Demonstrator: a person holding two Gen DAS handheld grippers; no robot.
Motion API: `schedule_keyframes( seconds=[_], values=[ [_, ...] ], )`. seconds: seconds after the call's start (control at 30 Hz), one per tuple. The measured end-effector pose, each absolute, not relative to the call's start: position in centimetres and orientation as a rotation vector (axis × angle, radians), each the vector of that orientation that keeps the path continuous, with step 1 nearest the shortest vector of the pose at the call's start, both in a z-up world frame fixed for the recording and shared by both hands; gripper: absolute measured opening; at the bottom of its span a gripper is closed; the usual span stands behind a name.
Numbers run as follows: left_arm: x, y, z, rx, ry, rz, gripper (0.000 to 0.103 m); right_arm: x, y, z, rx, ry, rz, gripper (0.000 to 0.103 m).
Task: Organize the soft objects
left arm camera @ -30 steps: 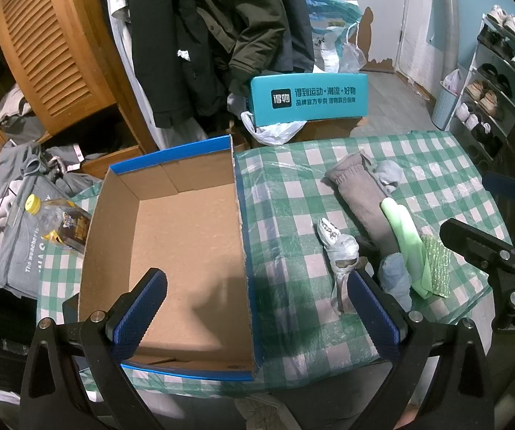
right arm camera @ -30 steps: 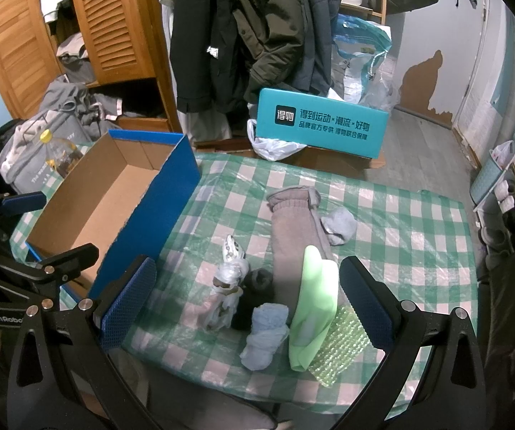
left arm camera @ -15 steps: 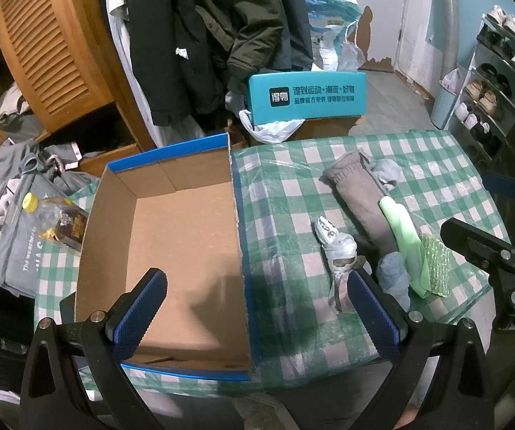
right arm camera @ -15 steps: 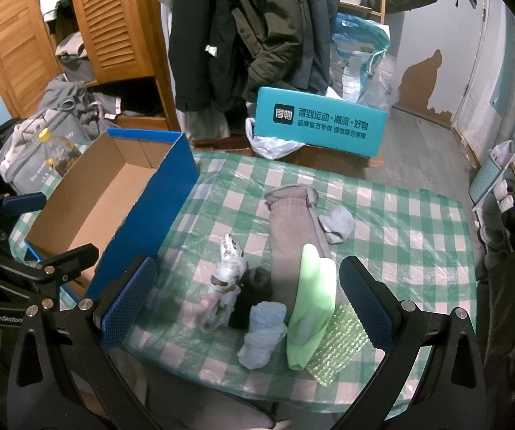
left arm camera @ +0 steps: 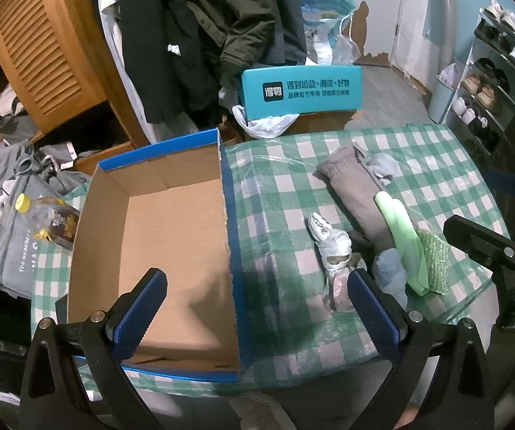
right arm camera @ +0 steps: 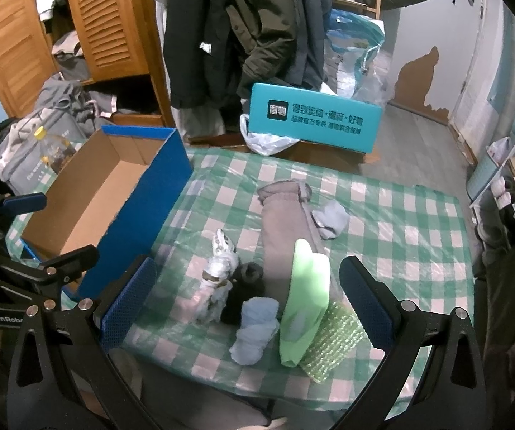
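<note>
Sock pile (right arm camera: 257, 286) on checked tablecloth (right arm camera: 400, 222), right of empty cardboard box (left arm camera: 171, 243). Right gripper (right arm camera: 246, 301) spread wide, empty, directly over pile, nearer. Left gripper (left arm camera: 257, 304) spread, empty, straddling box wall.

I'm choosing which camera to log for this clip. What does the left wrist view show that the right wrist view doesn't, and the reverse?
Only the left wrist view shows the whole bare floor of the cardboard box, seen from above, and the open left tongs. Only the right wrist view shows the dark sock clearly, the box's blue outer wall, and the open right tongs. Both show the gray roll, green cloth, light blue sock and checked tablecloth.
</note>
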State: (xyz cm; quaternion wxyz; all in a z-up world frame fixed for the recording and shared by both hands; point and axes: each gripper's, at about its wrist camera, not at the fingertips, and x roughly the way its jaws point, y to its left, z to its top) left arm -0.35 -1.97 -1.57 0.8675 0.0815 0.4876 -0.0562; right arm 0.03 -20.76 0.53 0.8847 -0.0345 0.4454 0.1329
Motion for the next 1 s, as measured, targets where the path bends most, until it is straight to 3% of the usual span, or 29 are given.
schedule_keyframes(
  seconds=[0.37,0.63,0.87,1.0],
  values=[
    [0.7,-3.6,-3.3,0.184,1.081,-0.144,0.102,1.4,-23.2,-1.5,-0.061,1.011,0.245,0.101],
    [1.5,-4.9,-5.4,0.185,1.144,-0.166,0.102,2.0,-25.2,-4.7,-0.048,1.105,0.227,0.085],
    [2.1,-6.1,-7.5,0.191,1.19,-0.181,0.102,2.4,-26.3,-6.6,-0.02,1.16,0.208,0.084],
    [2.5,-6.5,-8.6,0.187,1.216,-0.178,0.102,2.5,-26.1,-7.9,-0.048,1.182,0.225,0.076]
  ],
)
